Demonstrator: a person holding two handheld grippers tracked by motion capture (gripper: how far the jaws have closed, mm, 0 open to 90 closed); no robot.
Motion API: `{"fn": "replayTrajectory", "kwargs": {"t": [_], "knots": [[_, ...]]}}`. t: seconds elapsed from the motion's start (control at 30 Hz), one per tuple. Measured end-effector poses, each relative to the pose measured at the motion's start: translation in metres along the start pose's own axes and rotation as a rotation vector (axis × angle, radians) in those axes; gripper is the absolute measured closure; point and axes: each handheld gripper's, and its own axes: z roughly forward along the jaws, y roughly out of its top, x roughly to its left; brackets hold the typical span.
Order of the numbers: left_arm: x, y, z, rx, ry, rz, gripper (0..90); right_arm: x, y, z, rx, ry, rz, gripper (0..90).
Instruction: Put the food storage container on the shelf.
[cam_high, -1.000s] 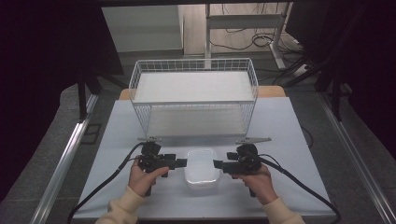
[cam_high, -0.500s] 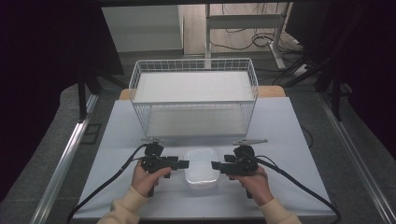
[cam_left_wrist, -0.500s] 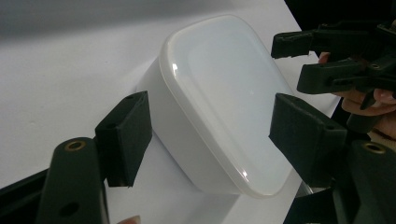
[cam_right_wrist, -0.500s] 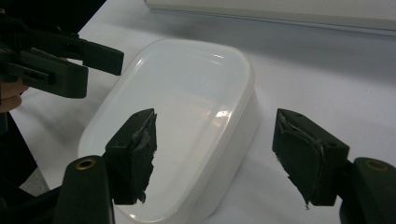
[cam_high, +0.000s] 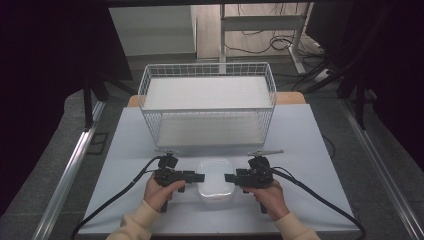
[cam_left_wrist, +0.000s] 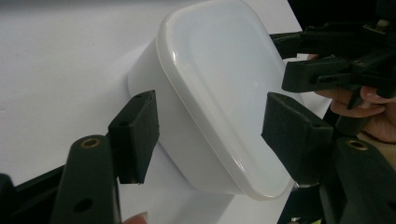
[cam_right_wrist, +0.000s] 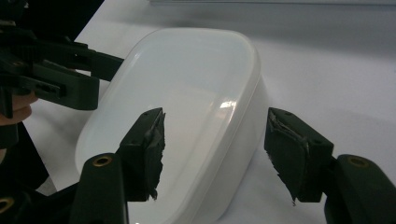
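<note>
Both claws, left (cam_high: 199, 177) and right (cam_high: 230, 177), have closed in on the box (cam_high: 215, 179) between them, spread wide, ready to pinch it.

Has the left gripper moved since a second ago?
Yes. The left gripper has dropped slightly nearer the person, away from the white wire basket, beside the white plastic container.

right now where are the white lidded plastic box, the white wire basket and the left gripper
white lidded plastic box (cam_high: 215, 180), high view, middle of its lid
white wire basket (cam_high: 207, 110), high view, front top rim
left gripper (cam_high: 199, 177), high view, tip of its jaws beside the box
</note>
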Motion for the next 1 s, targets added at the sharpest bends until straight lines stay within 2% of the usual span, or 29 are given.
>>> {"fn": "replayTrajectory", "kwargs": {"t": [0.17, 0.2, 0.27, 0.33, 0.37, 0.53, 0.83, 1.0], "knots": [[0.000, -0.001, 0.001, 0.002, -0.019, -0.006, 41.3, -0.001, -0.001, 0.001, 0.004, 0.017, 0.022, 43.9], [0.000, -0.001, 0.002, 0.003, -0.029, -0.010, 43.9, 0.000, -0.001, 0.001, 0.008, 0.031, 0.030, 47.2], [-0.001, -0.001, 0.002, 0.005, -0.033, -0.016, 44.6, 0.000, -0.001, 0.001, 0.011, 0.043, 0.033, 47.4], [-0.001, -0.002, 0.002, 0.004, -0.028, -0.017, 45.8, 0.001, -0.002, 0.001, 0.011, 0.040, 0.036, 48.5], [-0.002, -0.002, 0.001, 0.000, -0.016, -0.009, 49.2, 0.001, -0.002, 0.000, 0.010, 0.035, 0.035, 51.7], [-0.003, -0.003, -0.001, -0.007, 0.010, 0.012, 58.9, 0.002, -0.002, -0.003, 0.007, 0.027, 0.037, 55.0], [-0.012, -0.006, -0.009, -0.068, 0.035, 0.047, 67.7, 0.006, -0.004, -0.014, -0.039, 0.020, 0.048, 66.4], [-0.014, -0.006, -0.012, -0.076, 0.037, 0.066, 70.1, 0.005, -0.006, -0.017, -0.050, 0.032, 0.061, 69.8]]}}
